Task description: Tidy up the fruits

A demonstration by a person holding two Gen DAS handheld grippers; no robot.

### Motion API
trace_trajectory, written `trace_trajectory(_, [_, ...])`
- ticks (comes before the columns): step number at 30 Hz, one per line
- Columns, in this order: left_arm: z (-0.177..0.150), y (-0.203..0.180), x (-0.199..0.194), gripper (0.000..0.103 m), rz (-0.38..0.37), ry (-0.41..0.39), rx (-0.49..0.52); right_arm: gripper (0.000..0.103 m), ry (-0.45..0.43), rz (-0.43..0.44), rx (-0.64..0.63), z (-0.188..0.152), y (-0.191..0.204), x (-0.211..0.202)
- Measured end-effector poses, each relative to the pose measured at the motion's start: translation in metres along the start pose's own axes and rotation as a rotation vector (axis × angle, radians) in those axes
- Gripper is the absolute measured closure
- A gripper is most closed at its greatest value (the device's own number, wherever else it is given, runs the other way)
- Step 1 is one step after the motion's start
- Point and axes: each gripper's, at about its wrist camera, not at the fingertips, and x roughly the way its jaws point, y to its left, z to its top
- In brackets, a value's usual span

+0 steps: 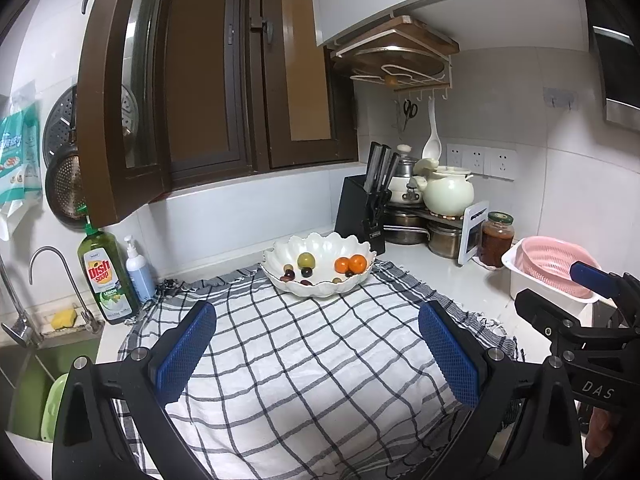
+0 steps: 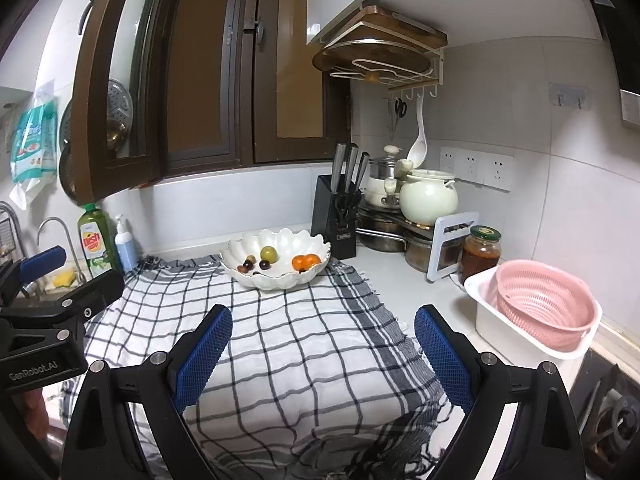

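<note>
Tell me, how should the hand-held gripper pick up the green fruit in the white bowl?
Probably from above, pads on its two round sides. The green fruit sits alone near the middle of the scalloped white bowl, whose raised rim blocks a level approach. Small dark fruits lie just in front, so coming straight down avoids bumping them. The right hand-held gripper is open and empty, ready to reach.

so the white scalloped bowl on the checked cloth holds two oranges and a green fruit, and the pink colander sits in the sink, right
Not quite. The pink colander sits in a white tub on the counter at the right, not the sink, as the right wrist view shows. The bowl, cloth and fruit are as you say.
</note>
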Motion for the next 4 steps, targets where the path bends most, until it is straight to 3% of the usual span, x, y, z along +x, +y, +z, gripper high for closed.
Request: trace_trajectory(4, [-0.0001, -0.0005, -0.0003, 0.0, 0.002, 0.0, -0.001, 0.009, 0.004, -0.006, -0.001, 0.0006, 0.0007, 0.0002])
